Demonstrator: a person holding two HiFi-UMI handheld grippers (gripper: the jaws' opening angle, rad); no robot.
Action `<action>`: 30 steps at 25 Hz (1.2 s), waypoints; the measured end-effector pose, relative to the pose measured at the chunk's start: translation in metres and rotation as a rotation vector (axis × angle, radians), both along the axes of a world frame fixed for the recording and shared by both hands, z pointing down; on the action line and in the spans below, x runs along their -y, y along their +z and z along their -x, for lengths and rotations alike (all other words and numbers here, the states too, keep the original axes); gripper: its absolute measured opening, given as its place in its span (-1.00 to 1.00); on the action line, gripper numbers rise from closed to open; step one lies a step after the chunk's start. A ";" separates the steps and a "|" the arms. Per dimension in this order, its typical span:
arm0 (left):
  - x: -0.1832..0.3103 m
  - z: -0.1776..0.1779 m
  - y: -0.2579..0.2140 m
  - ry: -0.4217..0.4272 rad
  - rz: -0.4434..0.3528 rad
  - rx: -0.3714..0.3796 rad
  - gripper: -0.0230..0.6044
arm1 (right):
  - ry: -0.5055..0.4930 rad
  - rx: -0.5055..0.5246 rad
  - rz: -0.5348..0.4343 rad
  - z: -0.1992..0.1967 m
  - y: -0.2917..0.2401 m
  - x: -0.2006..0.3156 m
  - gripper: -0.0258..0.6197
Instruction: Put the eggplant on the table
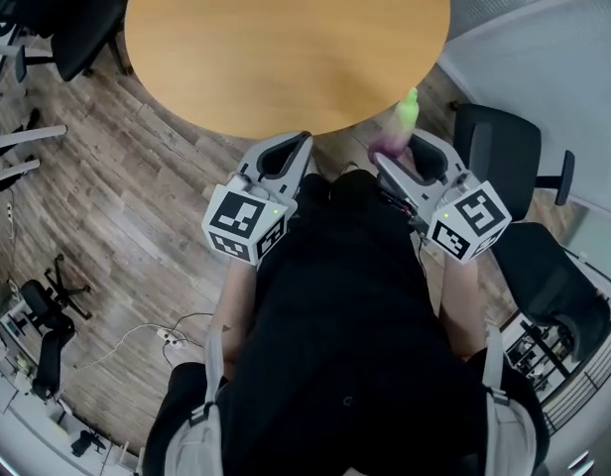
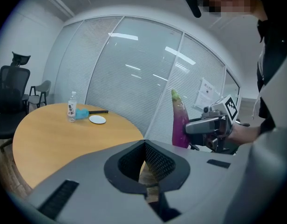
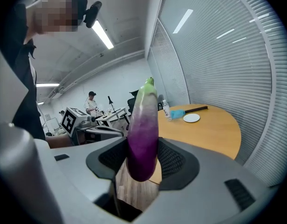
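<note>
The eggplant point(image 1: 398, 130), purple with a pale green tip, stands upright between the jaws of my right gripper point(image 1: 403, 155), which is shut on its lower part. It hangs just off the near rim of the round wooden table point(image 1: 286, 38). The right gripper view shows the eggplant point(image 3: 143, 134) filling the gap of that gripper point(image 3: 143, 148). My left gripper point(image 1: 298, 147) is beside it at the table's edge, its fingertips together and nothing in them. From the left gripper point(image 2: 144, 143) view, the eggplant point(image 2: 179, 122) rises at the right.
At the table's far side stand a water bottle point(image 2: 72, 107), a blue brush point(image 2: 83, 113) and a small white plate point(image 2: 98, 119). Black office chairs point(image 1: 499, 147) stand at the right and another chair point(image 1: 77, 18) at the upper left. Cables point(image 1: 157, 335) lie on the wood floor.
</note>
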State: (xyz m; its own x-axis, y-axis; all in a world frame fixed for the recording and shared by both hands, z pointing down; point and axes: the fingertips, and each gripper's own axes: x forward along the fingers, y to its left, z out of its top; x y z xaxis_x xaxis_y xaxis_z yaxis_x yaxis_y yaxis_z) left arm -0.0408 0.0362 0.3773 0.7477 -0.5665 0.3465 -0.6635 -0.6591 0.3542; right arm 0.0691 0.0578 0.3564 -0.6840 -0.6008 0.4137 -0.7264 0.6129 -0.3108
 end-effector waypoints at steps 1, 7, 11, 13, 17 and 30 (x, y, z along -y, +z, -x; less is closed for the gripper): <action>0.004 0.001 0.002 0.003 0.002 0.002 -0.89 | 0.003 -0.011 -0.002 0.000 0.002 0.003 -0.27; 0.021 0.002 0.005 0.007 0.013 0.005 -0.89 | 0.020 -0.038 -0.003 -0.015 0.005 0.026 -0.27; 0.039 -0.004 0.008 -0.006 0.022 0.015 -0.89 | 0.020 -0.031 -0.019 -0.029 0.002 0.051 -0.27; 0.050 -0.008 0.009 -0.020 0.027 0.023 -0.89 | 0.017 -0.026 -0.033 -0.033 0.001 0.066 -0.27; 0.072 -0.019 0.003 -0.033 0.016 0.028 -0.89 | -0.014 -0.015 -0.051 -0.038 -0.004 0.092 -0.27; 0.154 -0.084 -0.005 -0.093 0.033 0.045 -0.89 | -0.141 -0.036 -0.056 -0.089 -0.001 0.192 -0.27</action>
